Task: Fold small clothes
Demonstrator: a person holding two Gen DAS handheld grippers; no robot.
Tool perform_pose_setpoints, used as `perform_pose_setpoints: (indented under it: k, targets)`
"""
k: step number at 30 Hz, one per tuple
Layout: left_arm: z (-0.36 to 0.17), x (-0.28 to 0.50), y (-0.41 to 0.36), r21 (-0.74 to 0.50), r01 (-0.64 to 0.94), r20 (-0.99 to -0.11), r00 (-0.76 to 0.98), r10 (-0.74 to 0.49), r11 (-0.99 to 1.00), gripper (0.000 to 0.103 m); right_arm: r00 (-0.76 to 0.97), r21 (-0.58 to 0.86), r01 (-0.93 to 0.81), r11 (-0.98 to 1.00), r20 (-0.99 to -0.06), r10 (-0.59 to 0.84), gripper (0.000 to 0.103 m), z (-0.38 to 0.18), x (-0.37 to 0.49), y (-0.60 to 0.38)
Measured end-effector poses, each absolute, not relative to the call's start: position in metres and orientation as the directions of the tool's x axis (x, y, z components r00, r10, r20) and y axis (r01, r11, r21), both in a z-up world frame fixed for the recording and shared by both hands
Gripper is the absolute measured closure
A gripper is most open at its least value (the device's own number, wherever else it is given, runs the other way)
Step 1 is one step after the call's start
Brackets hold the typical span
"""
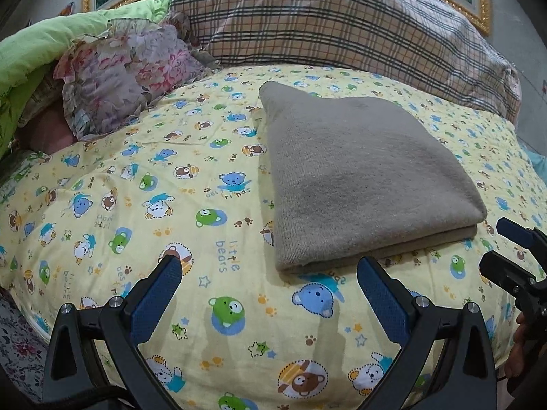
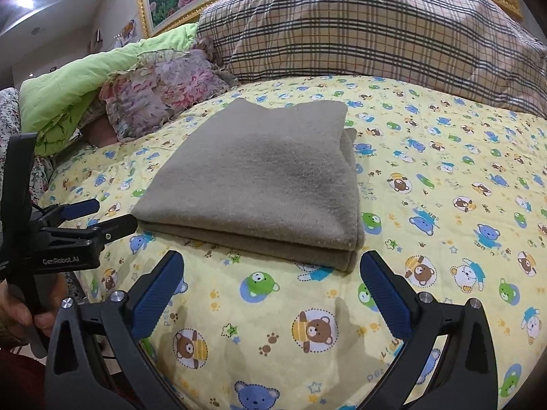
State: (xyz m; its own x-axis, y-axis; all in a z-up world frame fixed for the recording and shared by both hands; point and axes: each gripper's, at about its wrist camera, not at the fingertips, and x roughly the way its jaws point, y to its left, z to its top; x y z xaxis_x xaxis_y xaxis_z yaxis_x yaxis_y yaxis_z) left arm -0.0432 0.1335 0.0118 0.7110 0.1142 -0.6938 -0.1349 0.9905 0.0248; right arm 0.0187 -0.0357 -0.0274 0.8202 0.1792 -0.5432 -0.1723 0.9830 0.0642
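Left wrist view, folded grey-brown garment (image 1: 362, 177) lying flat on yellow bear-print bedsheet (image 1: 154, 205), left gripper (image 1: 270, 273) spread wide and empty just short of its near edge, right gripper (image 2: 271, 266) likewise agape and empty, plaid pillow (image 1: 342, 24) behind.

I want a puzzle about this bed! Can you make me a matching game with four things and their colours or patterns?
Things:
1. folded cloth
2. big pillow
3. bed sheet
4. quilt

Looks:
A. light green
B. plain grey-brown
C. beige with dark checks
D. yellow with little bears

Pairs: 1-B, 2-C, 3-D, 4-A

The folded cloth lies on the bed sheet; the left gripper and right gripper are both open, touching nothing.
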Motion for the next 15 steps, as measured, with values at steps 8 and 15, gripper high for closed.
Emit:
perform_pose_setpoints:
  k: [8, 15]
  targets:
    - [0.0098, -0.0372, 0.1342, 0.031, -0.13, -0.704, 0.701, 0.114, 0.991, 0.0, 0.817, 0.067, -0.176, 0.982, -0.546, 0.184, 0.0, -0.0282, 0.0254, -0.035]
    - [0.0144, -0.0355, 0.136, 0.021, -0.126, -0.694, 0.712, 0.105, 0.992, 0.0, 0.82, 0.073, -0.18, 0.981, -0.54, 0.191, 0.0, -0.0263, 0.0296, -0.0353]
